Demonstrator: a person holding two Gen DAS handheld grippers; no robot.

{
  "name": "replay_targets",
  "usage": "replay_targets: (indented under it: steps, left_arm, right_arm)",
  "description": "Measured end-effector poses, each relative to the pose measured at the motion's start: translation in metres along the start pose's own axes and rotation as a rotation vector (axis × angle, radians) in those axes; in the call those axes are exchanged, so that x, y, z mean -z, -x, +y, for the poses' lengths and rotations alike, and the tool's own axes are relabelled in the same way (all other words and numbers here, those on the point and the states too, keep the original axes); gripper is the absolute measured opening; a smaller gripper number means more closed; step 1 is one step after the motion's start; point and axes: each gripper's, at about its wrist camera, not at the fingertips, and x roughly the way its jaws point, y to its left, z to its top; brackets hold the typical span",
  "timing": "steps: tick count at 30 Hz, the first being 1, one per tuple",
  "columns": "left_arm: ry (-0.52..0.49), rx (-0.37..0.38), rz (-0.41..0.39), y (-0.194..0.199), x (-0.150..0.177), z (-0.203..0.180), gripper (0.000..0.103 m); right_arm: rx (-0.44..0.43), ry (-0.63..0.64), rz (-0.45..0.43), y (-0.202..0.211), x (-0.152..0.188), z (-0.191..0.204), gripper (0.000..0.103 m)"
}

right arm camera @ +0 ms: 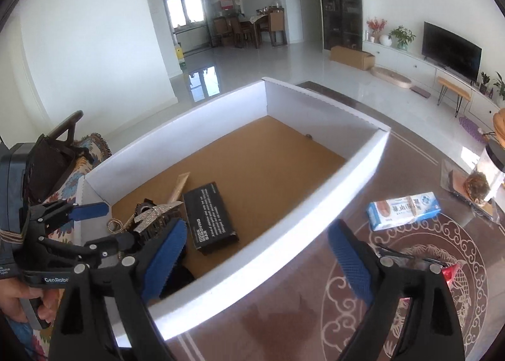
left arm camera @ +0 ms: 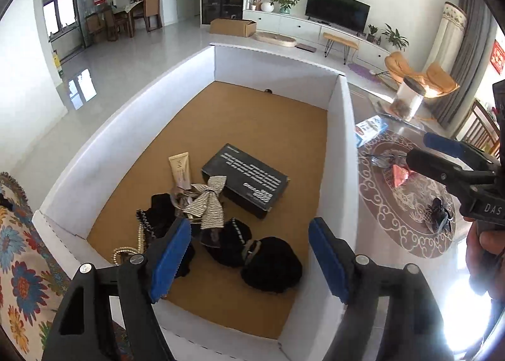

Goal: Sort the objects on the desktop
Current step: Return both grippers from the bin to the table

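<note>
Both my fingers gape empty: left (left arm camera: 249,261) over the box (left arm camera: 341,114), right (right arm camera: 255,261) toward counter (right arm camera: 284,313) leftovers.

one white box (left arm camera: 189,83), one black carton (left arm camera: 246,179), one tube (left arm camera: 180,170)

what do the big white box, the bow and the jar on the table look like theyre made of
Big white box: corrugated cardboard, it seems; matte white walls, bare brown floor, wavy cut top edges.
Bow: likely fabric studded with rhinestones or beads; glinting silver rows across soft, folded loops.
Jar: clear glass or plastic, which one unclear; the contents show through, under a dark lid.
</note>
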Motion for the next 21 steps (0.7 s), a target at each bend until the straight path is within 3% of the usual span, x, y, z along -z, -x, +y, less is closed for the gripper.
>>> replay_targets:
  steps: [5, 8, 11, 14, 18, 21]
  left_arm:
    - [-0.17, 0.174, 0.006, 0.015, 0.025, -0.102, 0.084]
    - [-0.223, 0.261, 0.078, -0.012, 0.042, -0.159, 0.084]
    - [-0.262, 0.229, 0.147, -0.052, 0.062, -0.202, 0.084]
    - [-0.295, 0.21, 0.172, -0.088, 0.075, -0.224, 0.084]
    - [-0.348, 0.146, 0.121, -0.109, 0.079, -0.236, 0.084]
    - [-0.354, 0.155, 0.079, -0.112, 0.078, -0.236, 0.086]
  right_arm:
    - [0.225, -0.129, 0.021, 0.069, 0.104, -0.099, 0.094]
    - [0.351, -0.218, 0.078, 0.098, 0.171, -0.147, 0.094]
    - [0.403, -0.259, 0.14, 0.108, 0.22, -0.17, 0.094]
    - [0.416, -0.269, 0.164, 0.107, 0.248, -0.174, 0.094]
    - [0.421, -0.256, 0.155, 0.102, 0.255, -0.168, 0.094]
    - [0.418, -0.255, 0.151, 0.096, 0.253, -0.165, 0.094]
